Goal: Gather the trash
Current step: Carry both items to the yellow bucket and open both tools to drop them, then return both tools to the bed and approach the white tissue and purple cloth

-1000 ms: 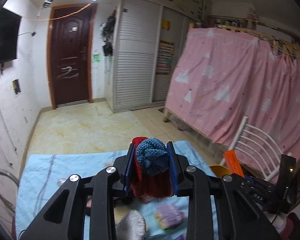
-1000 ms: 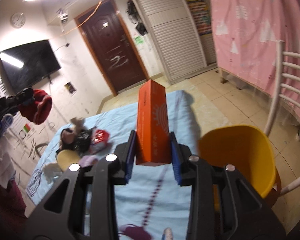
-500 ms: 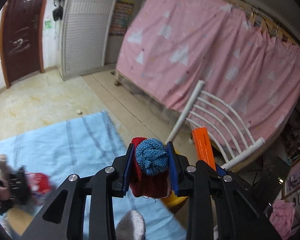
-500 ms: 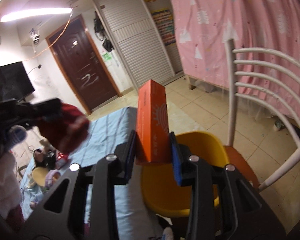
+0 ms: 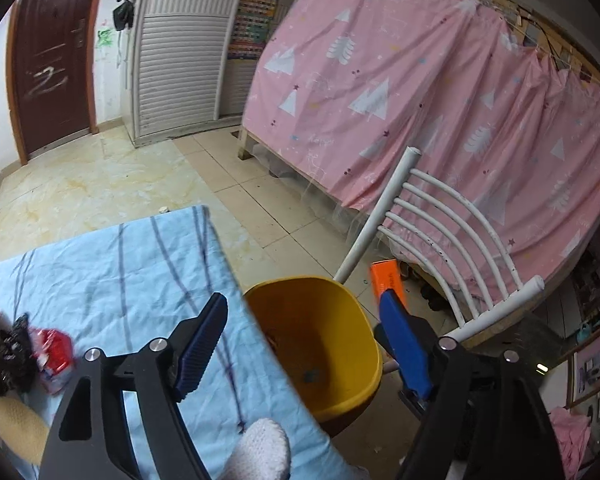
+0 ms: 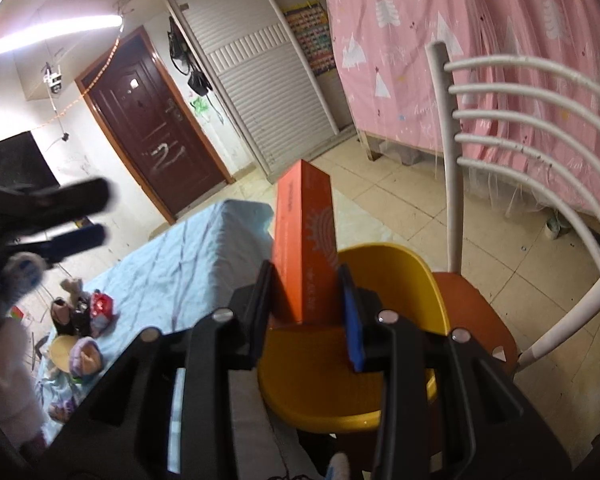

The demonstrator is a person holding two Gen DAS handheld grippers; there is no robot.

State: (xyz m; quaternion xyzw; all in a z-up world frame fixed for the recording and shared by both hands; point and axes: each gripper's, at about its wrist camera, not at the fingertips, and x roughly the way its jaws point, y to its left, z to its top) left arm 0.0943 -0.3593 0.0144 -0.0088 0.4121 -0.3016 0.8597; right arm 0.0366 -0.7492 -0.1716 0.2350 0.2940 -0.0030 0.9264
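Box [image 6: 305,248], orange, stands upright in the right claw [image 6: 306,304], pinched by both pads right above the yellow bin [image 6: 428,280] on a chair [image 6: 476,320]. Left claw [image 5: 304,356] is opening with nothing between its pads, the bin [image 5: 340,292] directly below and ahead.

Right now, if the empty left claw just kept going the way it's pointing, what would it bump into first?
Most likely the yellow basket. The left gripper, its jaws opening with nothing between them, points down into the basket's open mouth beside the blue-clothed table; depth is hard to judge.
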